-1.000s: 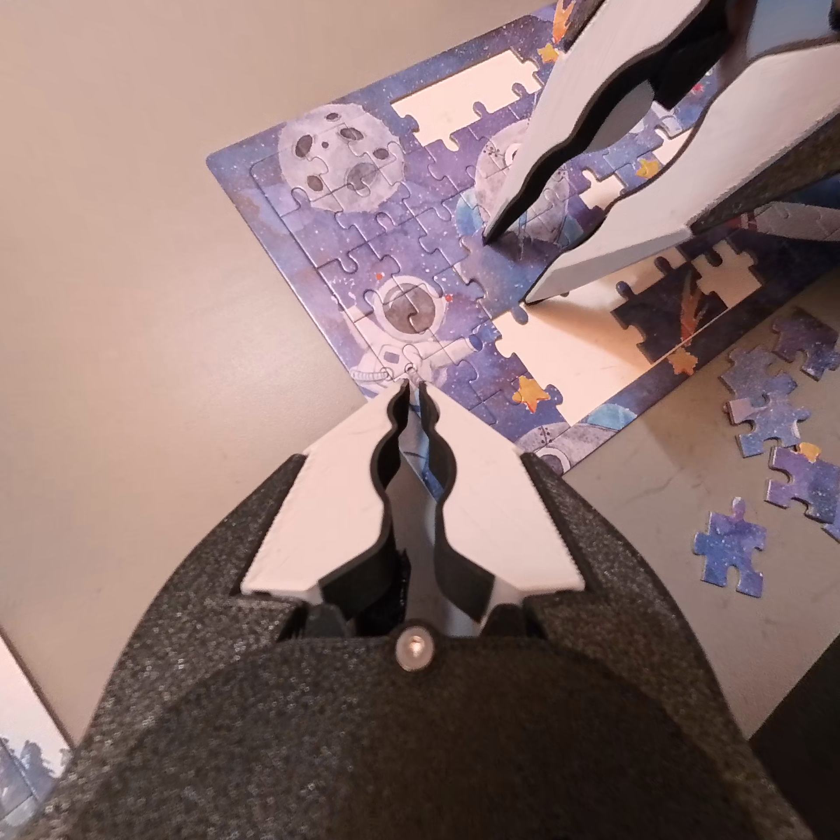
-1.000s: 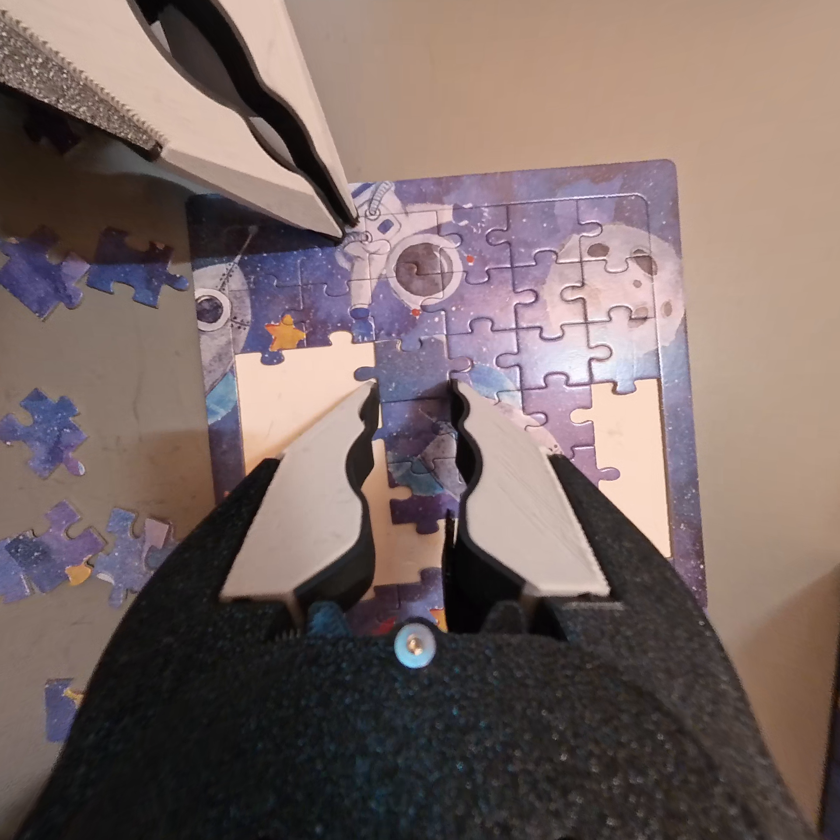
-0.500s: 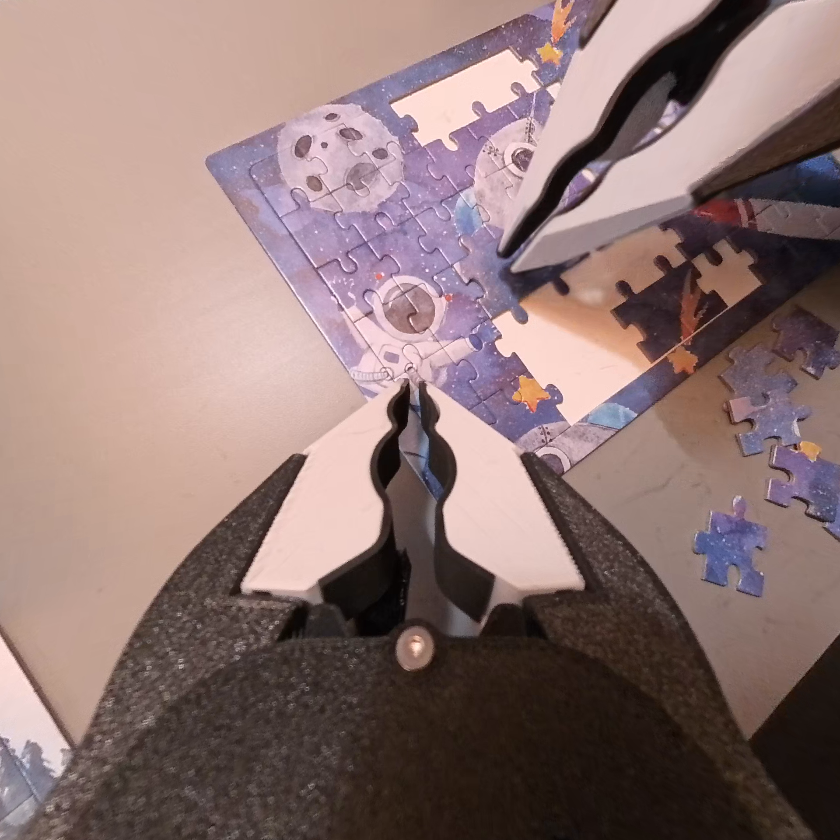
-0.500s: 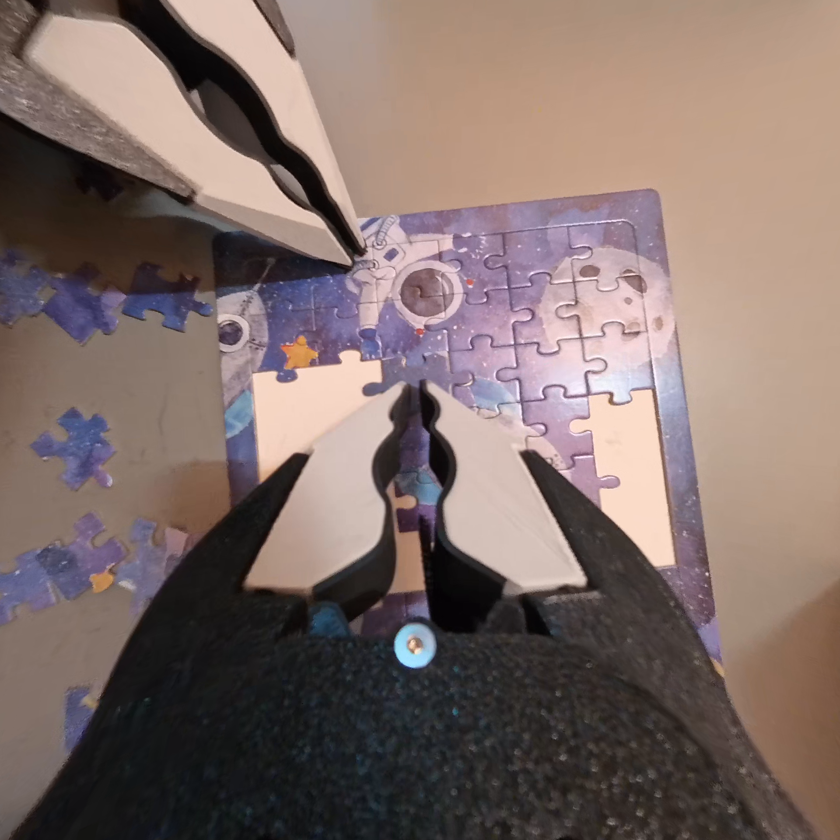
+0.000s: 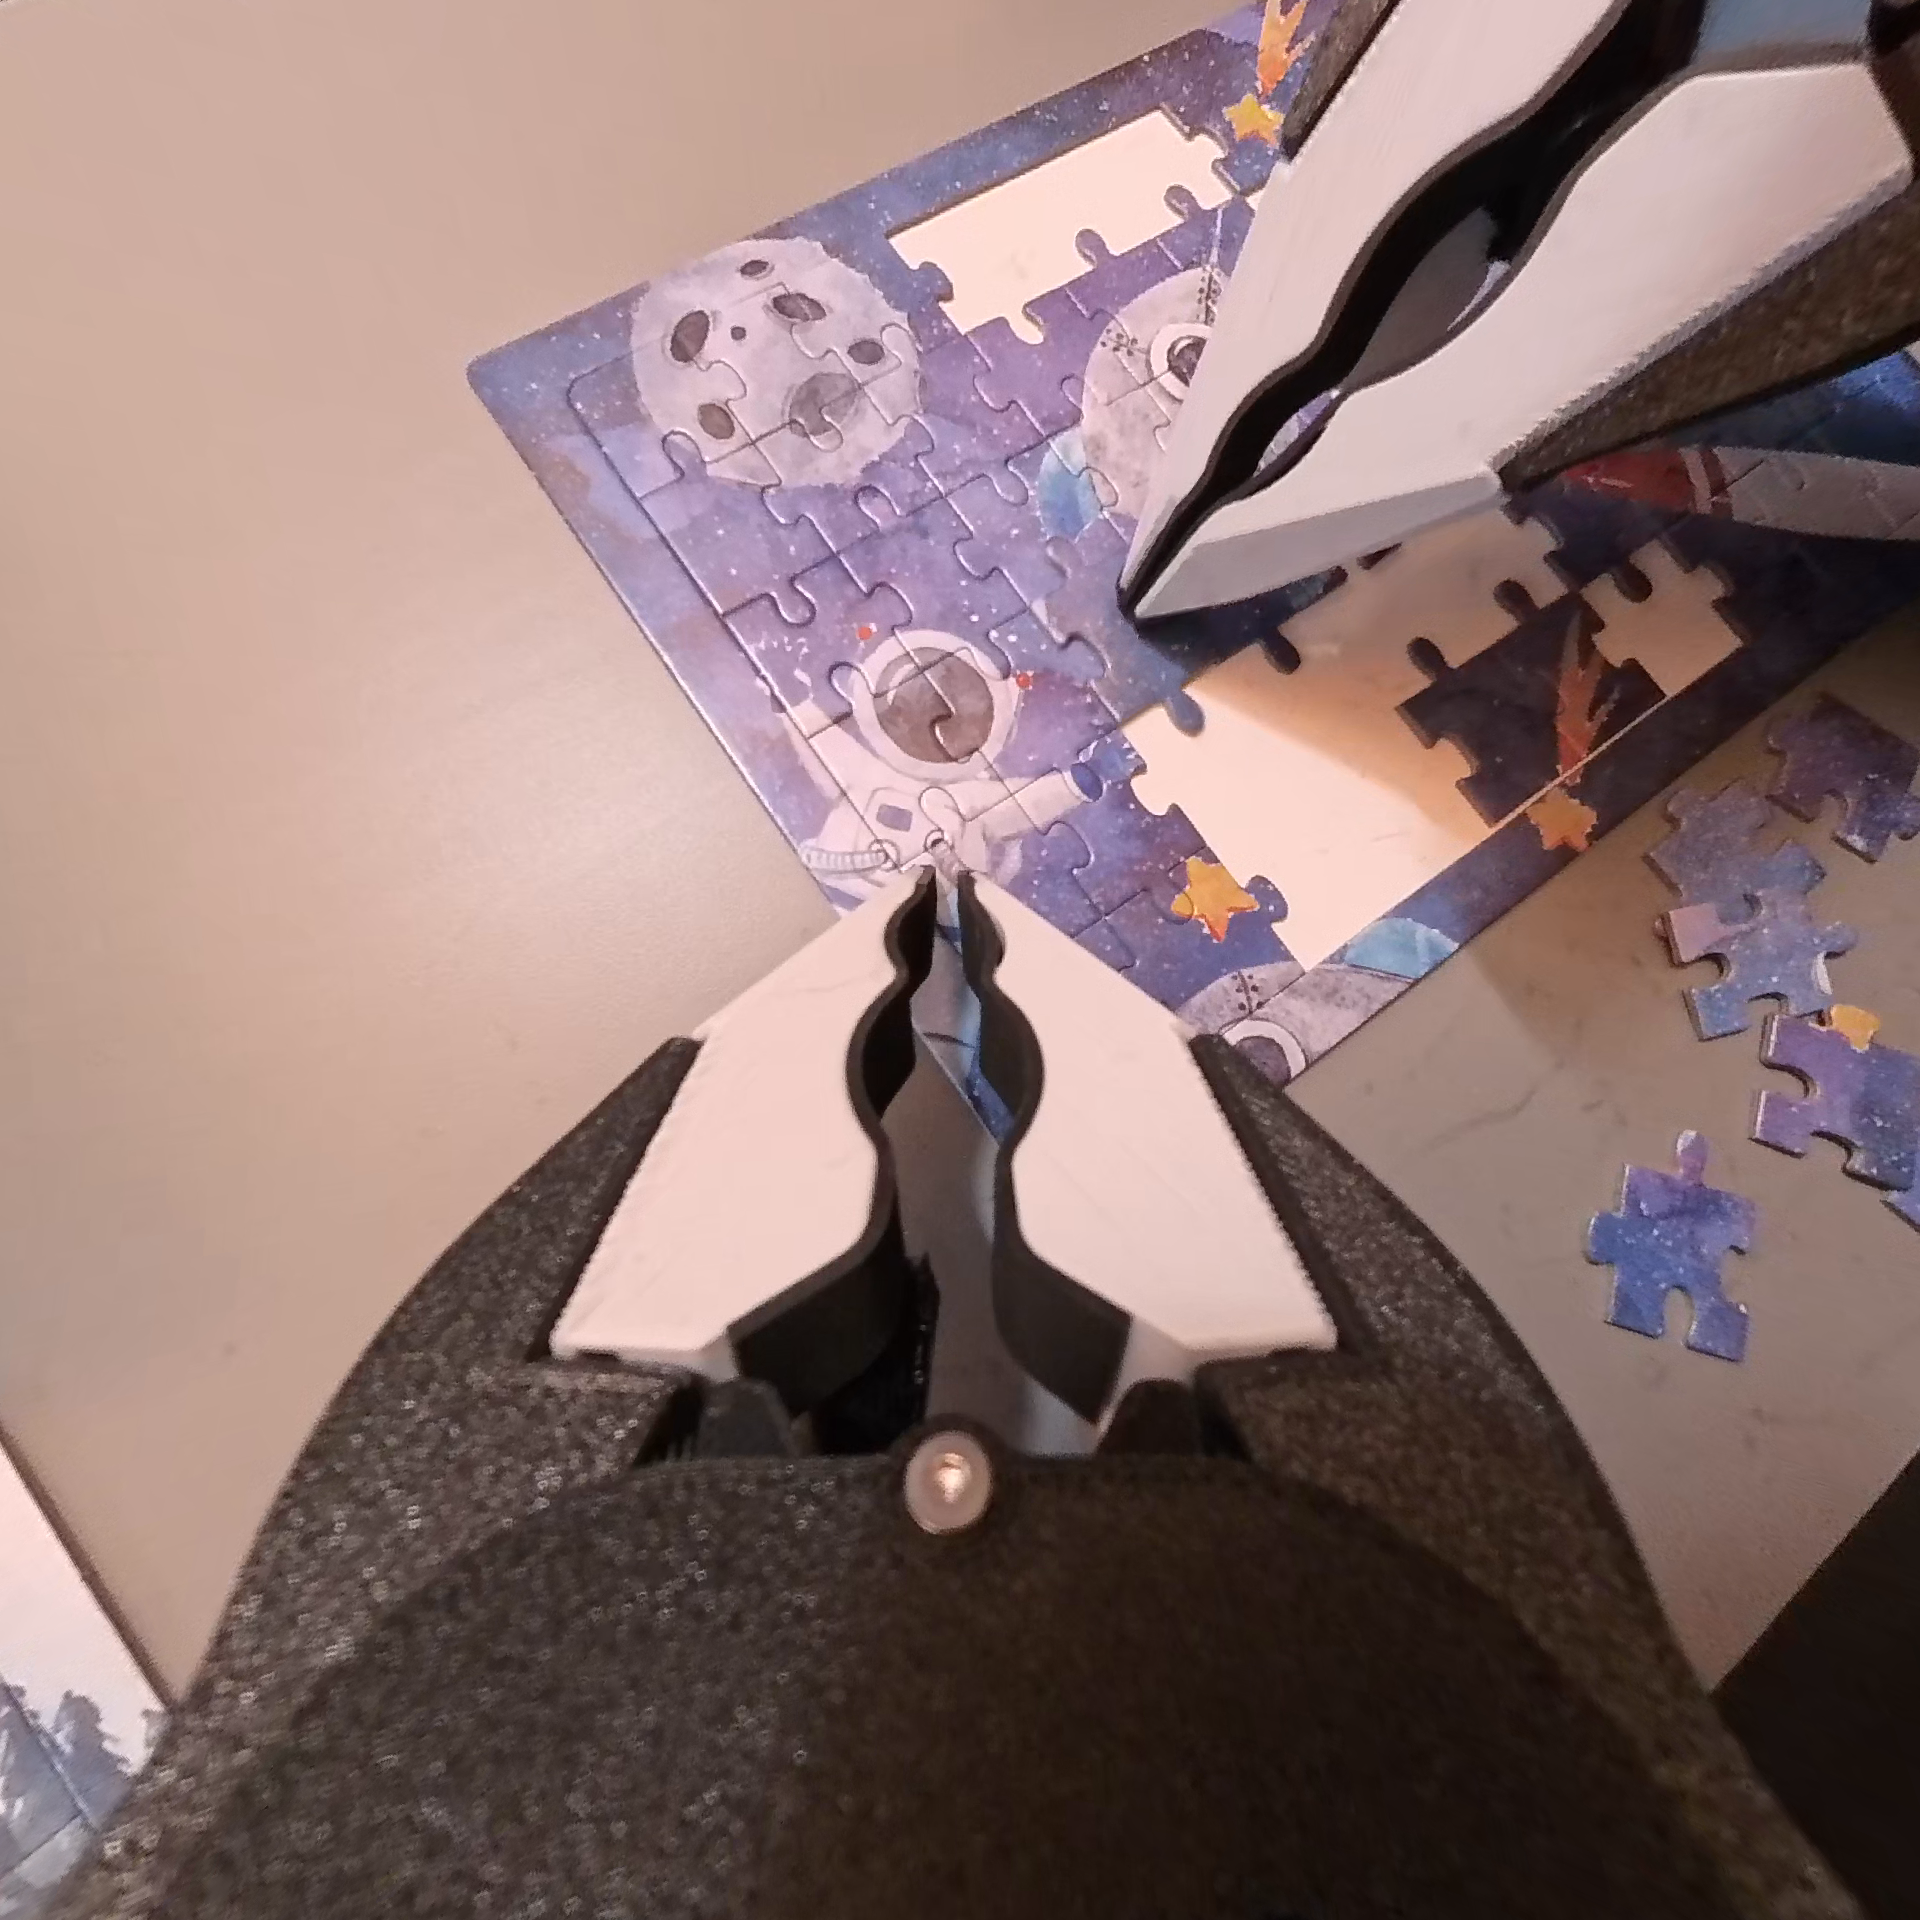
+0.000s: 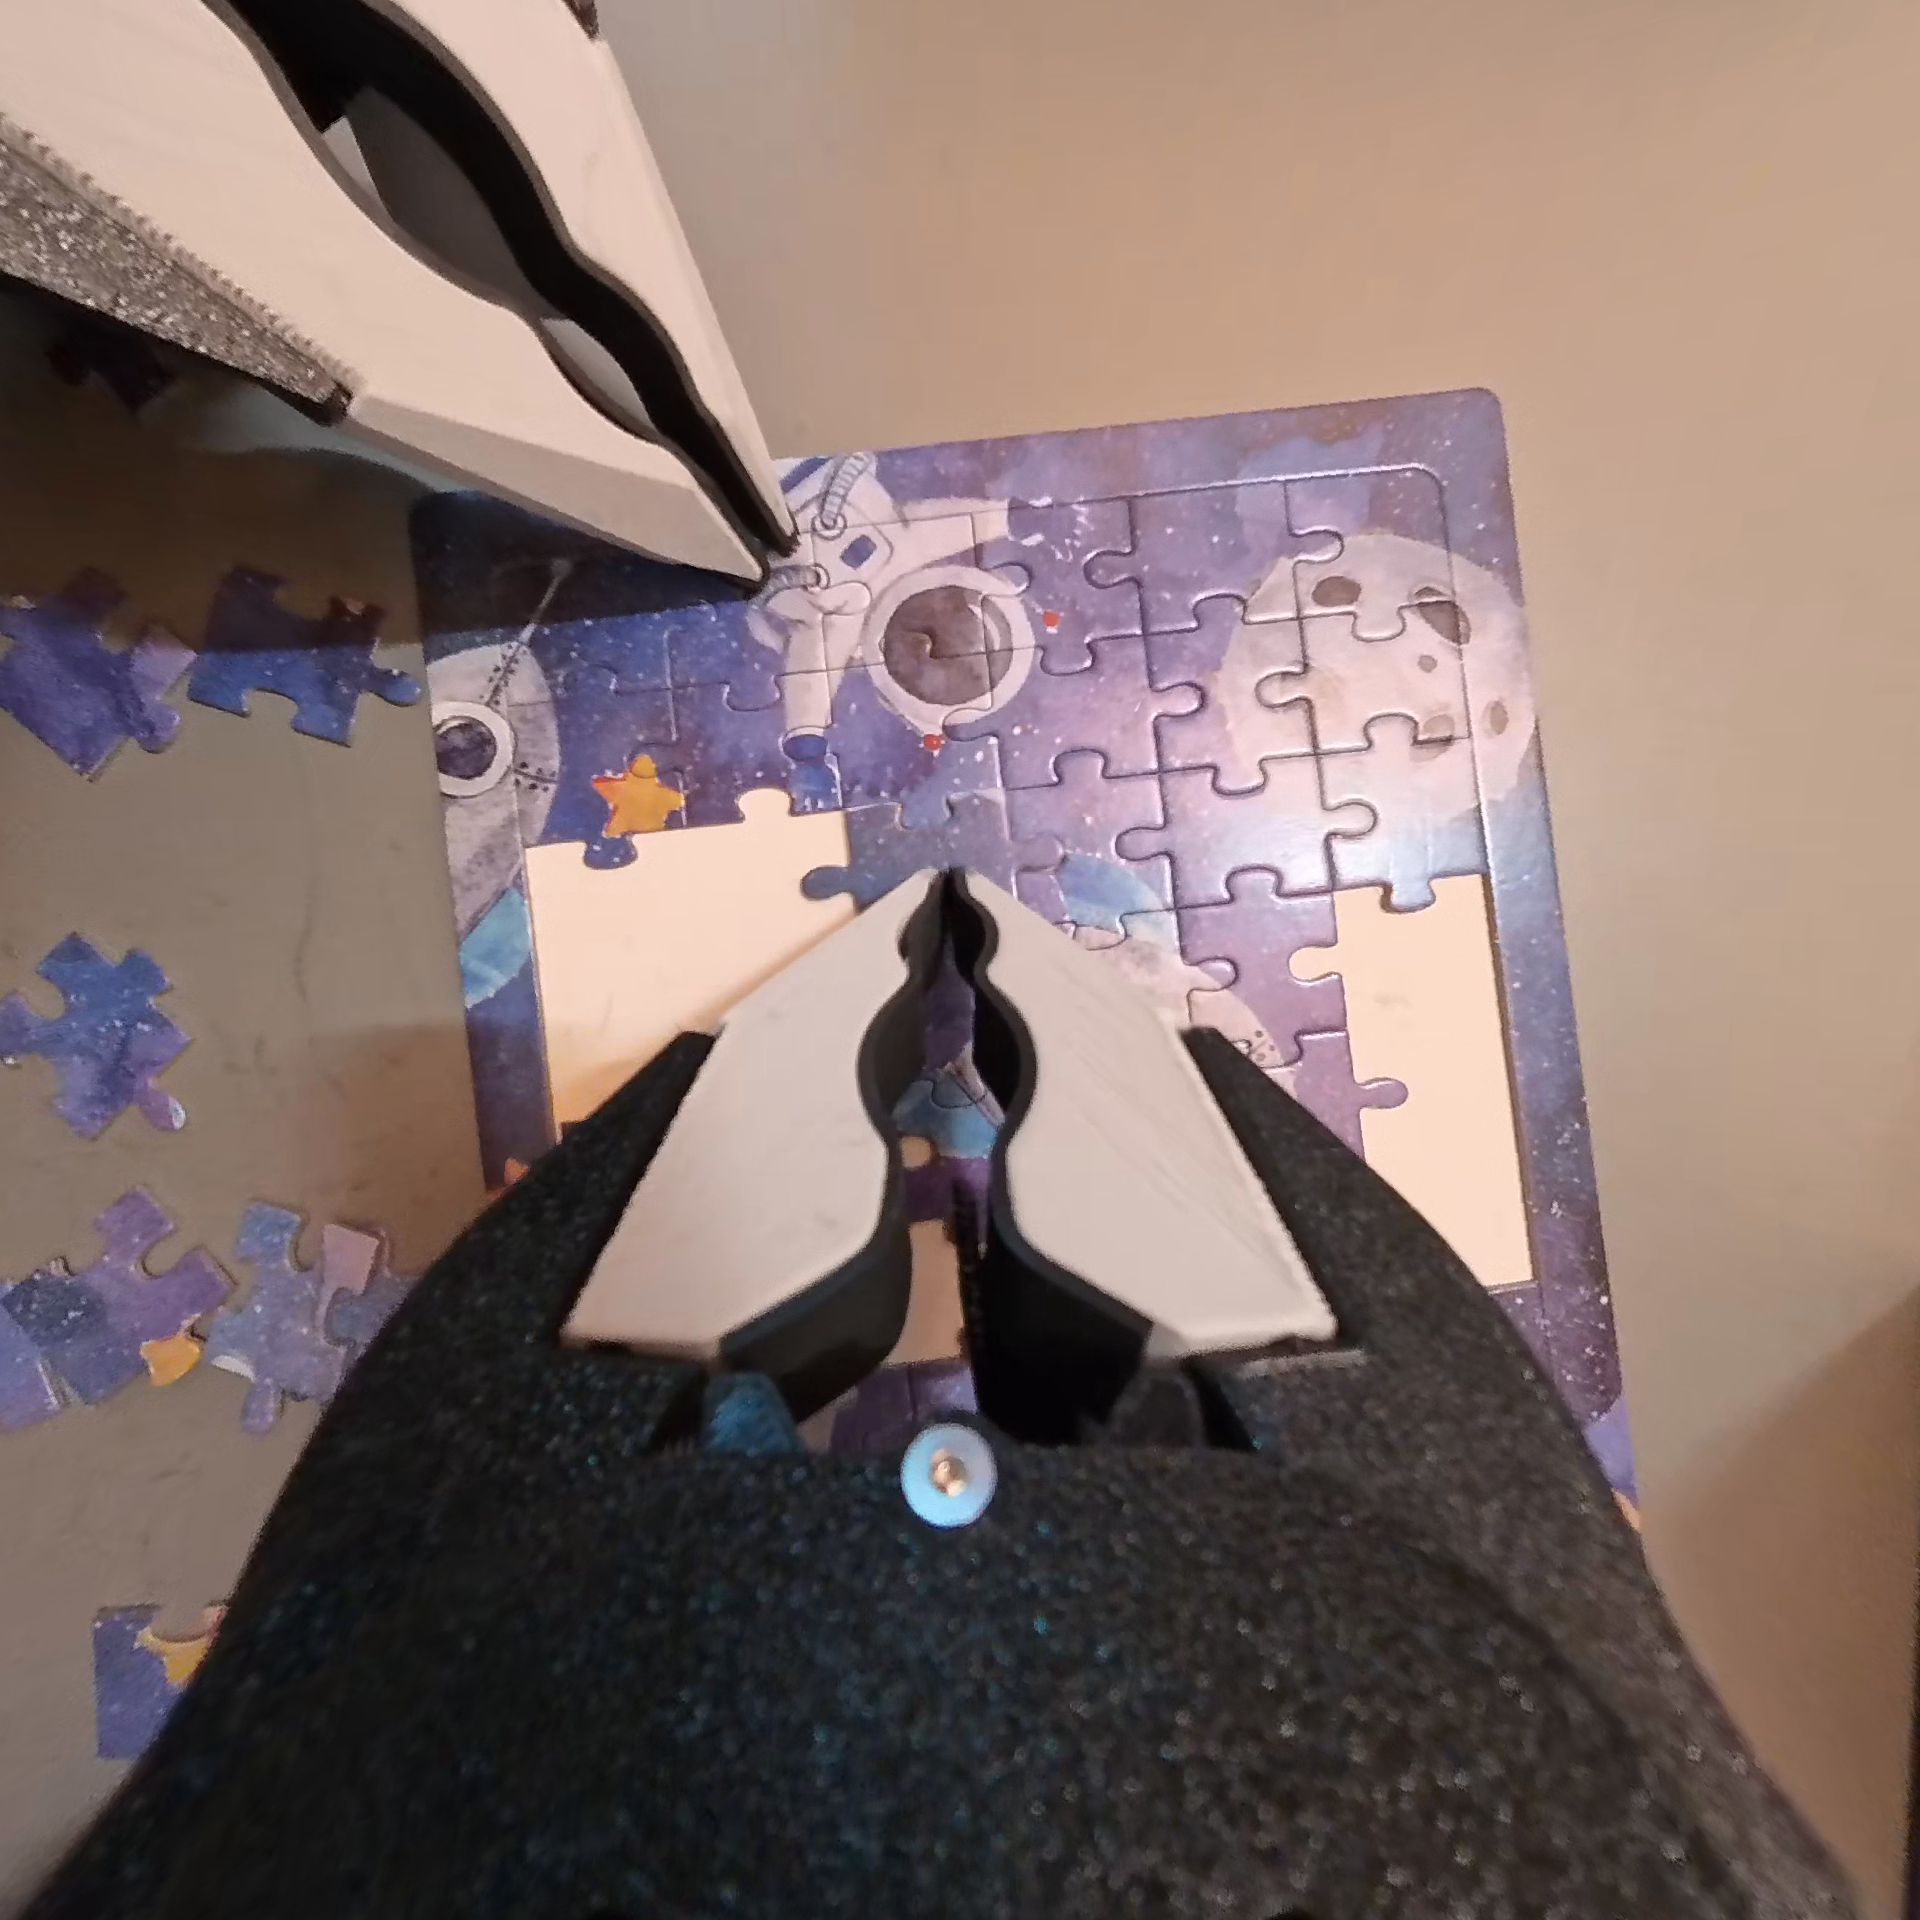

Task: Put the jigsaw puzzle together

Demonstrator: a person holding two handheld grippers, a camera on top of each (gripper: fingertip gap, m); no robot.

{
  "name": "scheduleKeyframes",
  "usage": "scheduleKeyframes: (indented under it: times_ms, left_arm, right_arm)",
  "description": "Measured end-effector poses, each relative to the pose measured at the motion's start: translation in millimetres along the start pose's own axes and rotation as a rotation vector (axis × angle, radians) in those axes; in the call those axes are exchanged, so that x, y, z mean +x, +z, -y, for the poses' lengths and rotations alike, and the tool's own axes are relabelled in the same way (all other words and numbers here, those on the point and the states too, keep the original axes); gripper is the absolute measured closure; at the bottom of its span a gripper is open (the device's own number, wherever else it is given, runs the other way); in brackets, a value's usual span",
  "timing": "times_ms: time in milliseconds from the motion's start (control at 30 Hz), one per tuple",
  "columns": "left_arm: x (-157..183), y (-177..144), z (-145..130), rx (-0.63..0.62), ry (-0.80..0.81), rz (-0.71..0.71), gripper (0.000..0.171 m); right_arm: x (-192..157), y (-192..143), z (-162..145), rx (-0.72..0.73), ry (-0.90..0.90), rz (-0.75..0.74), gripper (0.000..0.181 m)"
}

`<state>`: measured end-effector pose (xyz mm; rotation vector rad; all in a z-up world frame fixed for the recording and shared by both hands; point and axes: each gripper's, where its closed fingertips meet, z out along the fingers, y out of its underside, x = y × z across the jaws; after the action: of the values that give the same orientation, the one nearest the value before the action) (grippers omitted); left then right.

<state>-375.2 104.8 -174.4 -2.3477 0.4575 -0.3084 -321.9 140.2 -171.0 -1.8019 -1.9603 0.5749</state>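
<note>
Left gripper point(image 5: 943, 878): jaws drawn together, nothing seen between the tips. The tips sit at the near edge of the jigsaw puzzle point(image 5: 831, 582), at the printed astronaut's point(image 5: 914, 727) feet; contact with the board cannot be confirmed.

Right gripper point(image 6: 951, 878): jaws drawn together, nothing held. The tips stand over the middle of the board, at the edge of the assembled purple section, just beside the bare gap point(image 6: 675, 904) to their left. Whether they press on the surface cannot be told.

Jigsaw puzzle: a space picture lying flat in its frame on the beige table point(image 6: 1351, 208), partly assembled. Ahead of the right gripper the astronaut and, farther right, the cratered moon point(image 6: 1382, 665) are complete. A second bare gap point(image 6: 1423, 1039) lies to the right of the right gripper.

Loose pieces point(image 6: 104, 1018): several blue-purple pieces scattered on the table to the left of the right gripper, outside the frame, apart from the board. In the left wrist view they lie to the right of the left gripper point(image 5: 1673, 1247).
</note>
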Motion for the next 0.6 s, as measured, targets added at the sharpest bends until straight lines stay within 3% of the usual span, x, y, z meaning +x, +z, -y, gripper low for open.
scheduleKeyframes:
  times_ms: [333,400,500,600]
  left_arm:
    - [0,0,0,0.001,-0.001,-0.002,0.167]
    - [0,0,0,0.001,0.002,-0.001,0.167]
    - [0,0,0,0.001,0.000,-0.003,0.167]
    - [0,0,0,0.001,0.003,-0.001,0.167]
  right_arm:
    - [-1,-2,0,0.013,0.078,0.042,0.181]
    - [2,-11,4,0.060,0.092,0.058,0.171]
    - [9,-28,5,0.107,0.128,0.067,0.181]
    - [9,-21,0,0.067,0.116,0.044,0.181]
